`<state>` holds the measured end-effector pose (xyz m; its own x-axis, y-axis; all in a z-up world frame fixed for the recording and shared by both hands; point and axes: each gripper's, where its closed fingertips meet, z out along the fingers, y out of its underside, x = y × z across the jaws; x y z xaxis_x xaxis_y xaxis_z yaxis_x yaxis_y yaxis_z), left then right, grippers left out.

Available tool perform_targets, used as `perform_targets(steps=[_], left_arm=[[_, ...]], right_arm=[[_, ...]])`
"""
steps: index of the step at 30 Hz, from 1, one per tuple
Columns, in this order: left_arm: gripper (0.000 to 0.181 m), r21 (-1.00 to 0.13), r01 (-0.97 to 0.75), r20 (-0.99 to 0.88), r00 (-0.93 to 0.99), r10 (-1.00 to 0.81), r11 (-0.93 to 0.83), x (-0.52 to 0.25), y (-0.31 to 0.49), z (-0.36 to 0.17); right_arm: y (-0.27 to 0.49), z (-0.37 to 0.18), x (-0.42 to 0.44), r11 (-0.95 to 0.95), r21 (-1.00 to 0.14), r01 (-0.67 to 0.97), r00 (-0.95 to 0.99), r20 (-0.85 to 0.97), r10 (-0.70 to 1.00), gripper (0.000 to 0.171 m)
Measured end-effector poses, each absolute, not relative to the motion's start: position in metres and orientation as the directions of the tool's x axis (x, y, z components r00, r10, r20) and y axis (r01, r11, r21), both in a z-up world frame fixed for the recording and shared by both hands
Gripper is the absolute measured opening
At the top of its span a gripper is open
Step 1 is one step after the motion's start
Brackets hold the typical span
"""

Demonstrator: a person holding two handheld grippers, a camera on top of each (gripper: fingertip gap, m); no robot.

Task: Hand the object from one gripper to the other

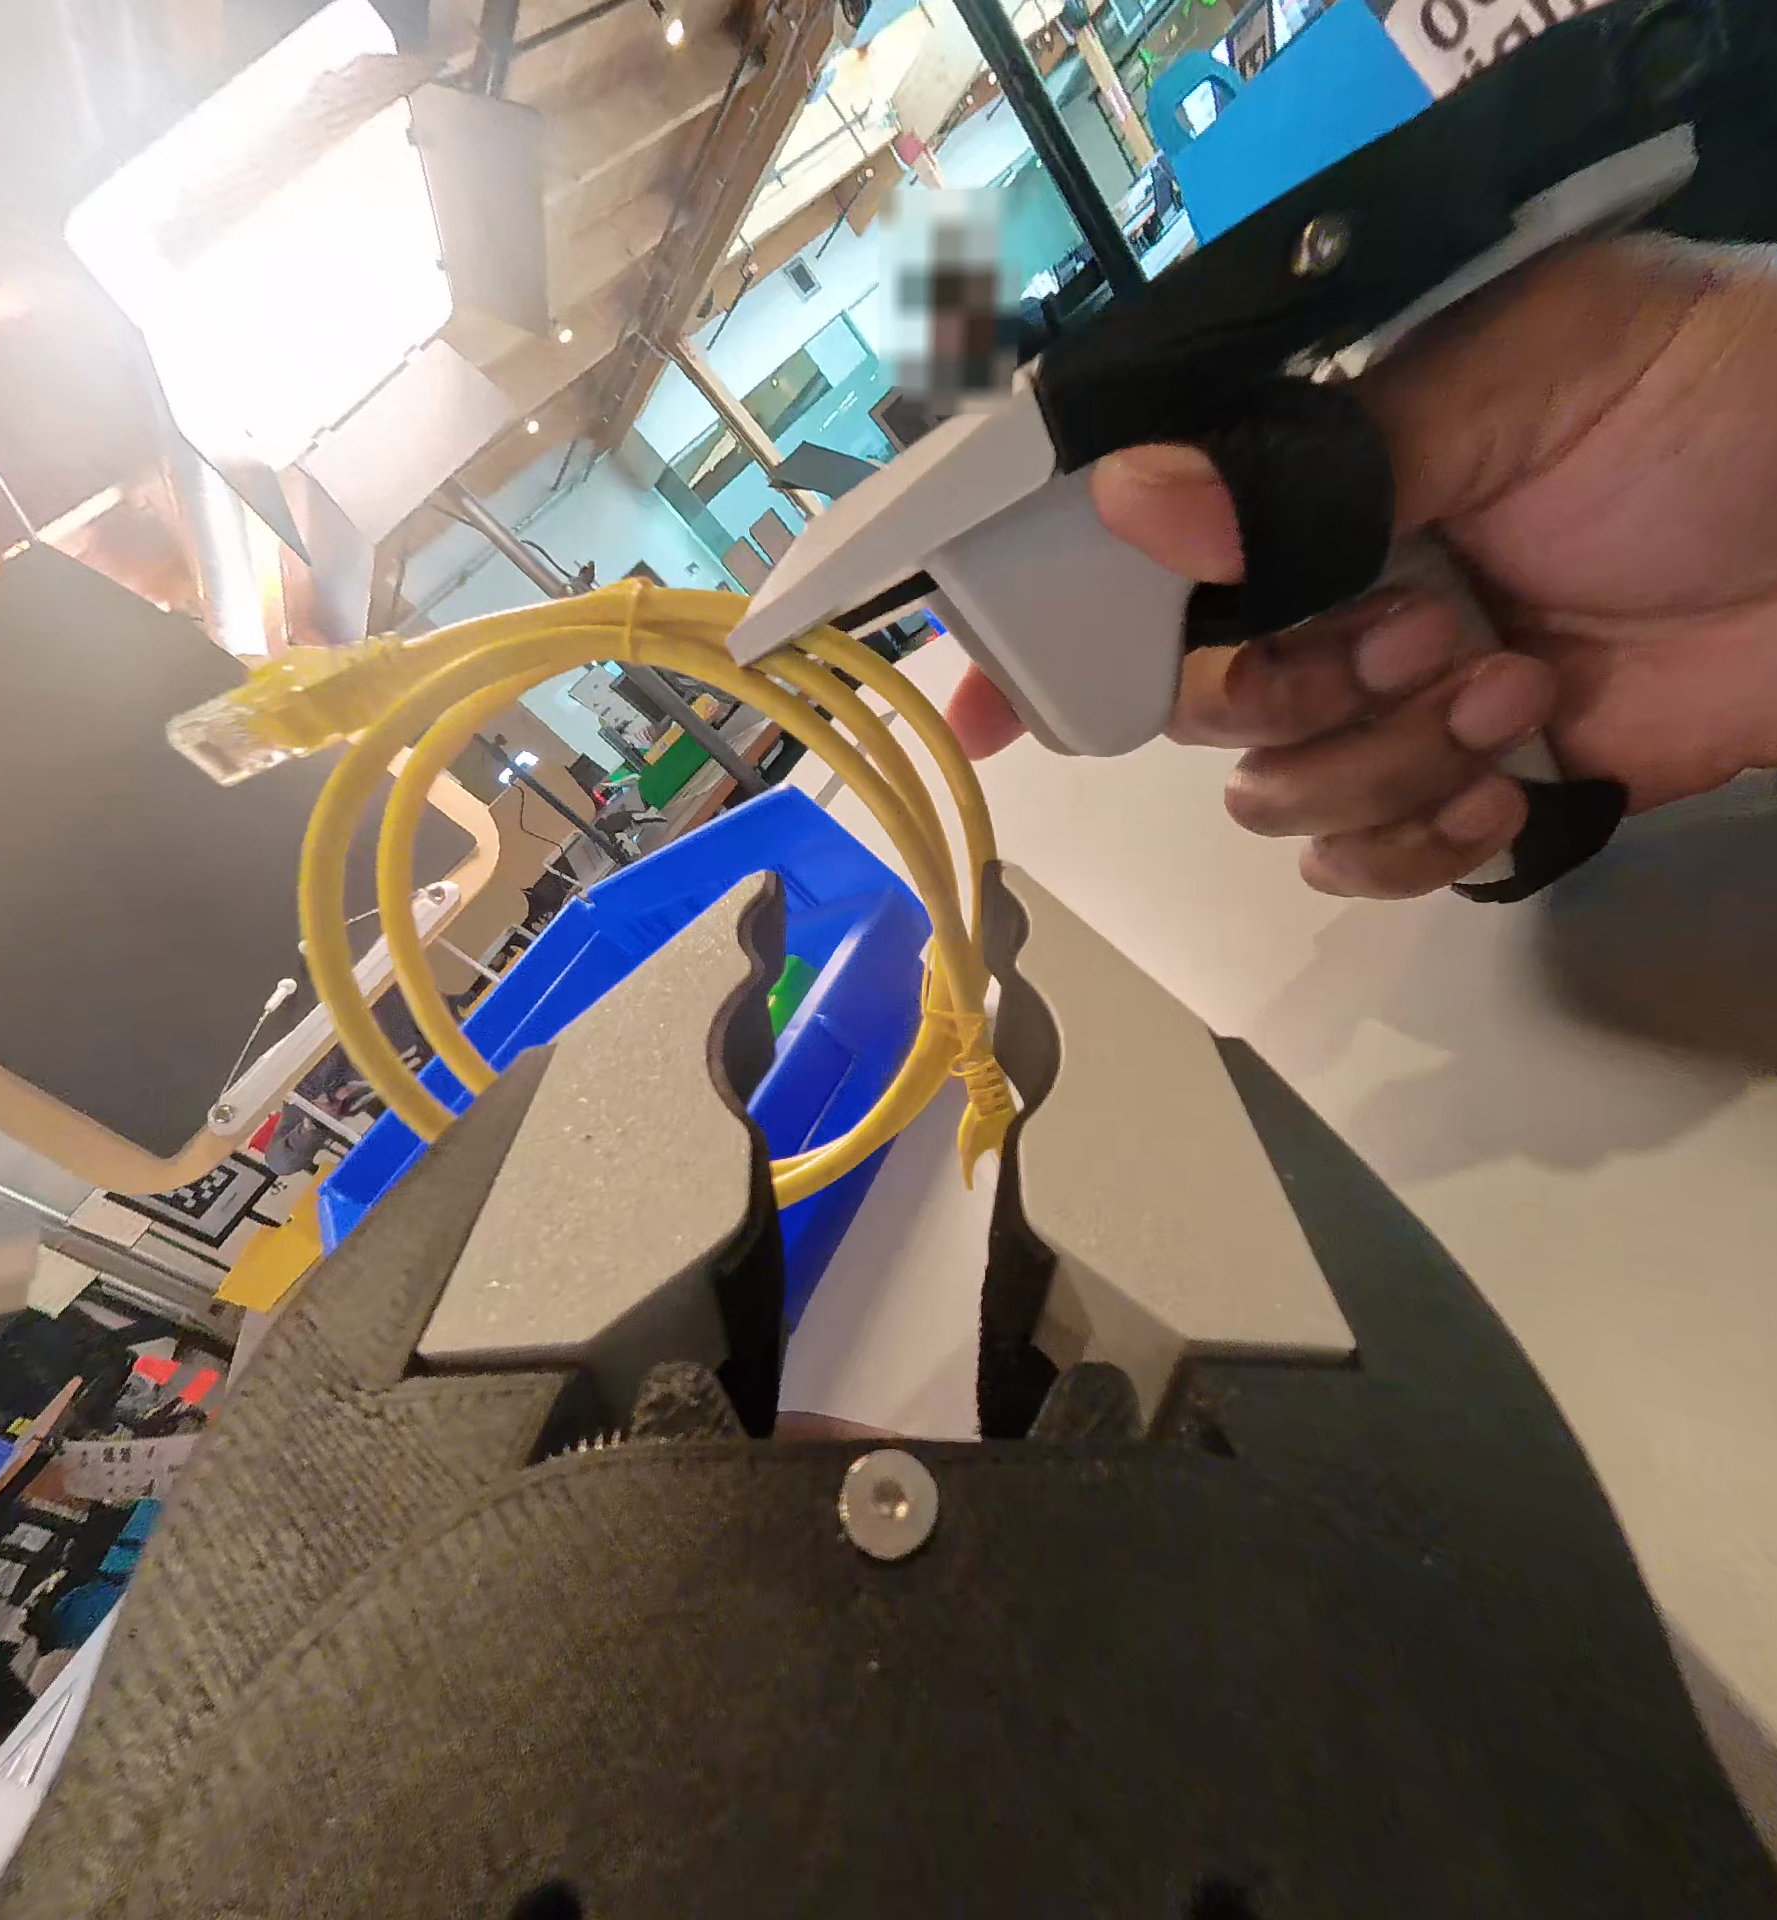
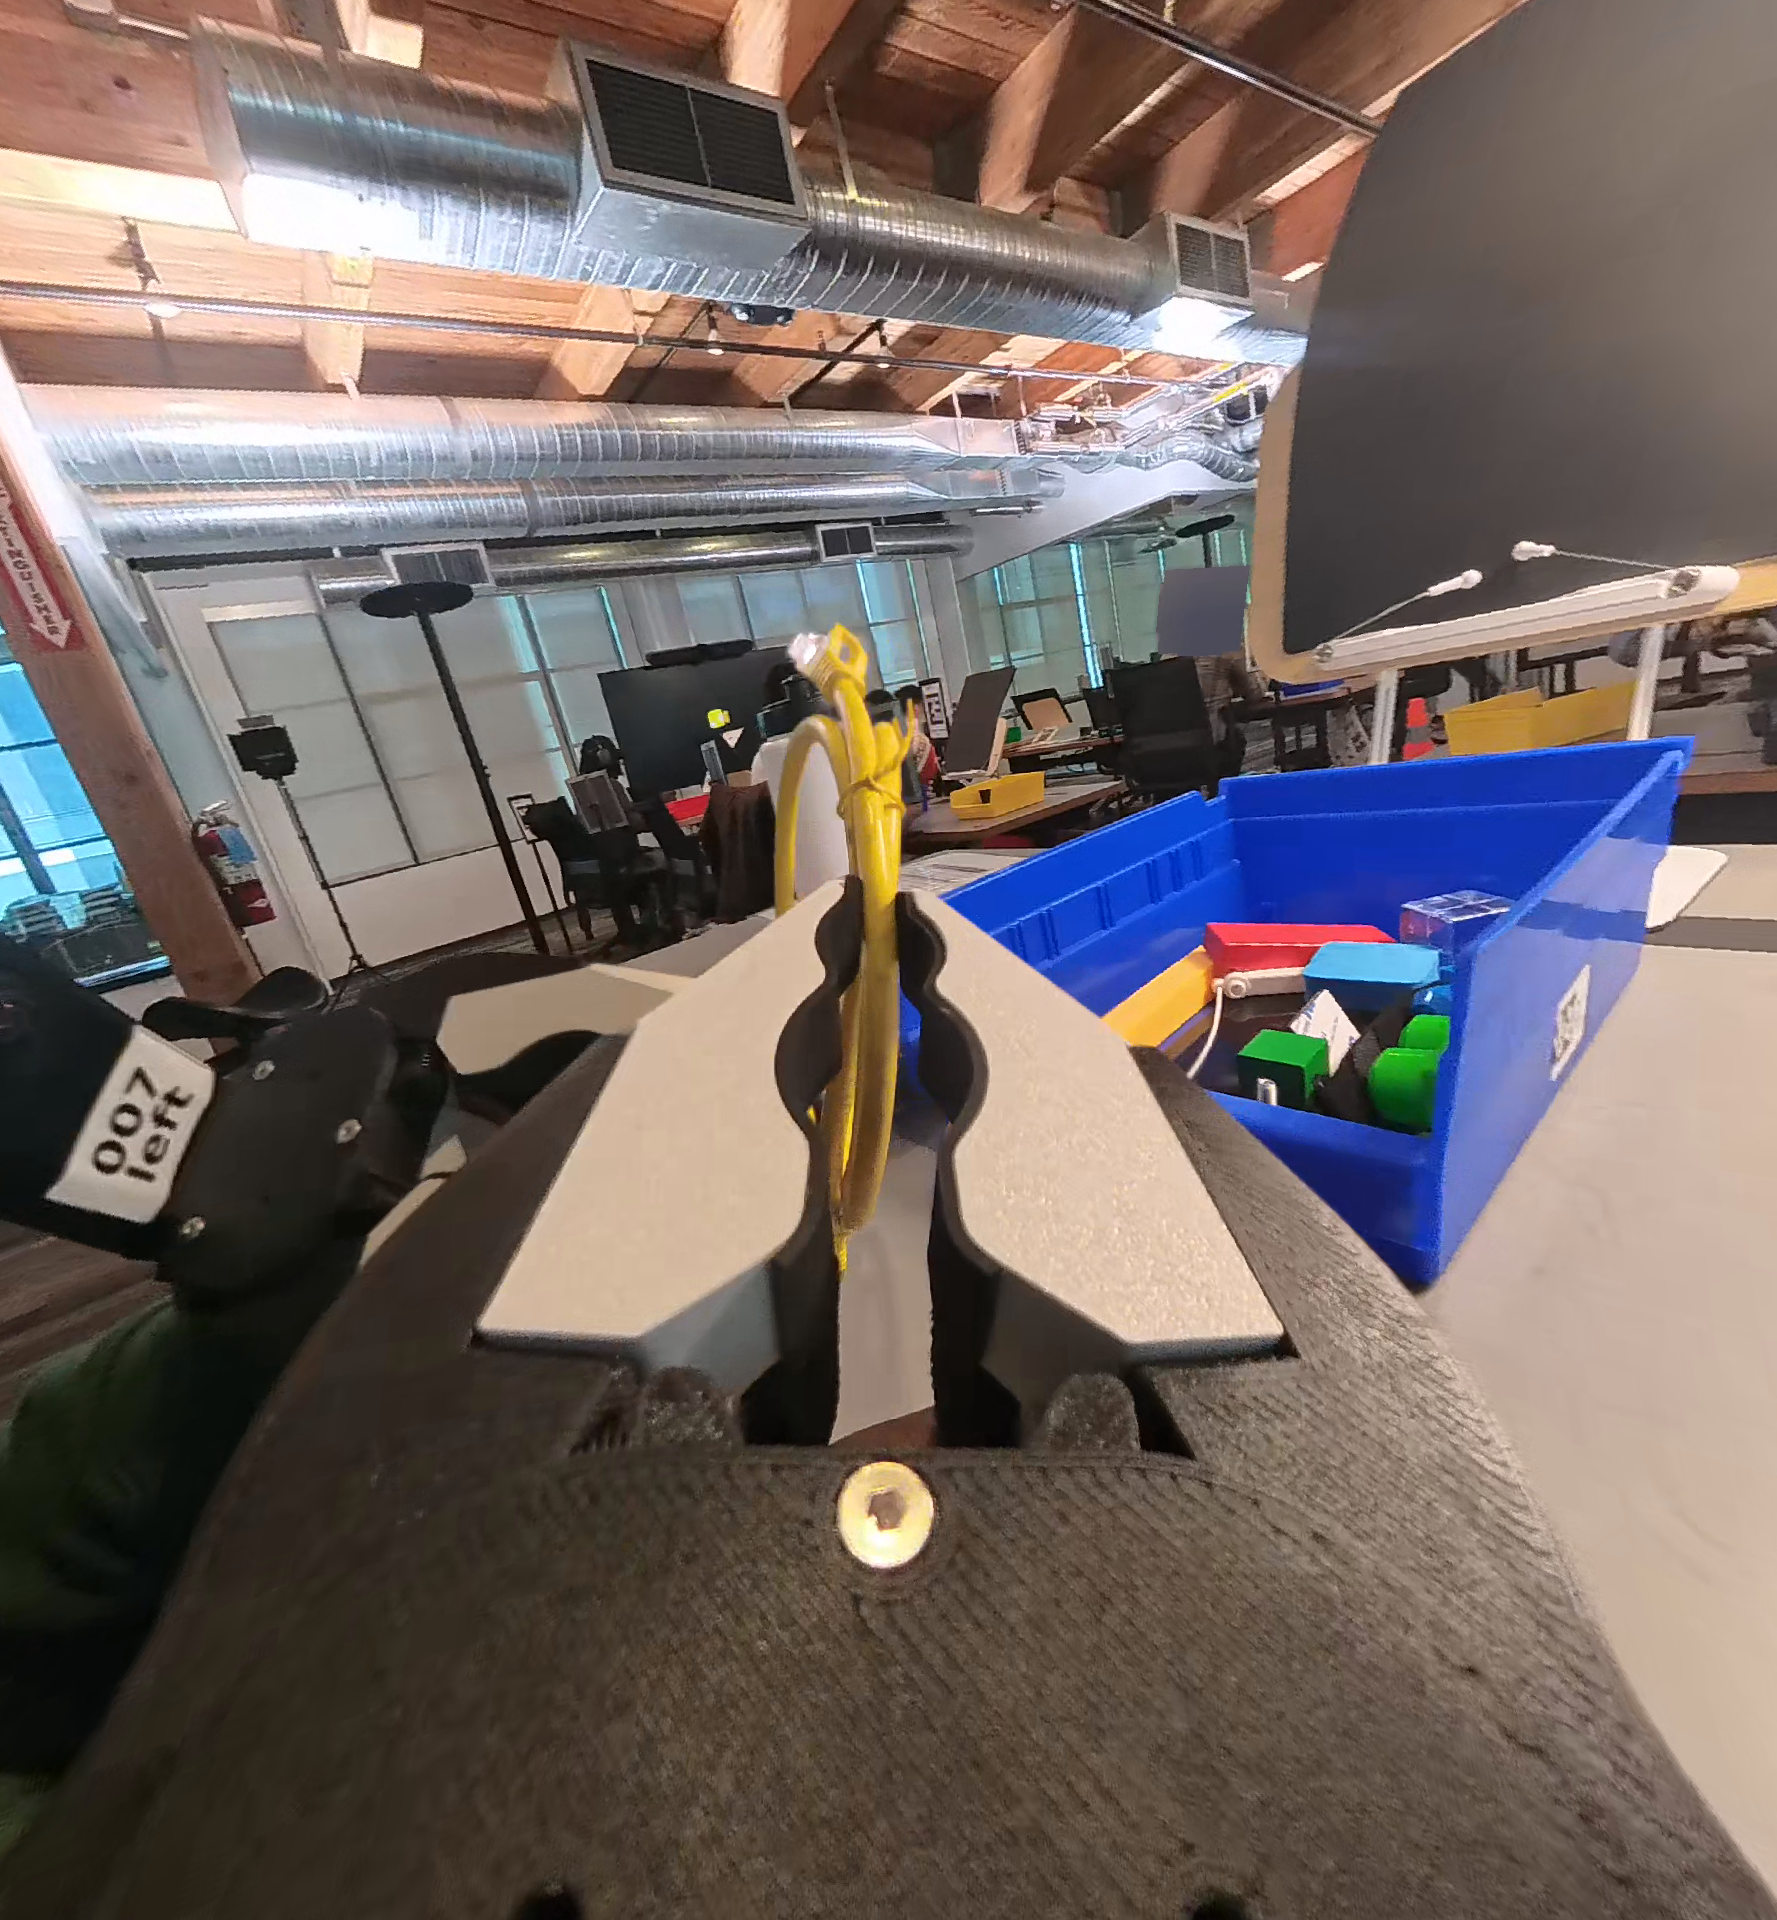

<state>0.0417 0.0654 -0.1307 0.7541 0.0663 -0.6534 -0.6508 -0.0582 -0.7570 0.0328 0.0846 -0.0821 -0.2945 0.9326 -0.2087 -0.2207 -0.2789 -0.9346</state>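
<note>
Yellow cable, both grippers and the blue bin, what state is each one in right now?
Yellow cable: coiled, tied, held in the air.
Right gripper: shut on the yellow cable.
Left gripper: open, its fingers around the coil's lower part, not clamped.
Blue bin: on the table, open-topped, holding small coloured items.

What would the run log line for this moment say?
stage: handover | right gripper: shut on yellow cable | left gripper: open, at coil | blue bin: behind

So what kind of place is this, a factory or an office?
Probably an open-plan office or workshop in a converted industrial building: bare metal air ducts under wooden ceiling beams, with desks and chairs farther back.
</note>
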Motion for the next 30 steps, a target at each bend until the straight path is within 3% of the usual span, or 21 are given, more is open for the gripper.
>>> perform_targets(steps=[4,10,17,20,24,30], left_arm=[[0.034,-0.758,-0.647,-0.651,0.757,0.047,-0.081,0.042,0.067,-0.136],[0.01,-0.787,-0.612,-0.614,0.789,-0.003,-0.082,0.047,0.066,-0.138],[0.007,-0.819,-0.569,-0.568,0.822,-0.038,-0.077,0.05,0.064,-0.138],[0.007,-0.843,-0.533,-0.535,0.845,0.0,-0.063,0.043,0.062,-0.131],[0.007,-0.908,-0.417,-0.416,0.909,0.036,0.029,0.035,0.054,-0.11],[0.008,-0.972,-0.15,-0.161,0.986,-0.049,0.182,0.029,0.041,-0.086]], right_arm=[[0.069,-0.08,0.034,-0.263,-0.94,-0.22,-0.355,-0.174,0.919,0.007],[0.061,-0.08,0.036,-0.266,-0.94,-0.212,-0.397,-0.165,0.903,0.007],[0.055,-0.08,0.036,-0.183,-0.953,-0.24,-0.366,-0.086,0.926,0.009],[0.056,-0.078,0.037,-0.129,-0.956,-0.263,-0.323,-0.039,0.946,0.021],[0.052,-0.082,0.034,0.016,-0.962,-0.272,-0.249,0.086,0.965,0.03],[0.042,-0.088,0.033,0.168,-0.948,-0.271,-0.2,0.226,0.953,0.033]])
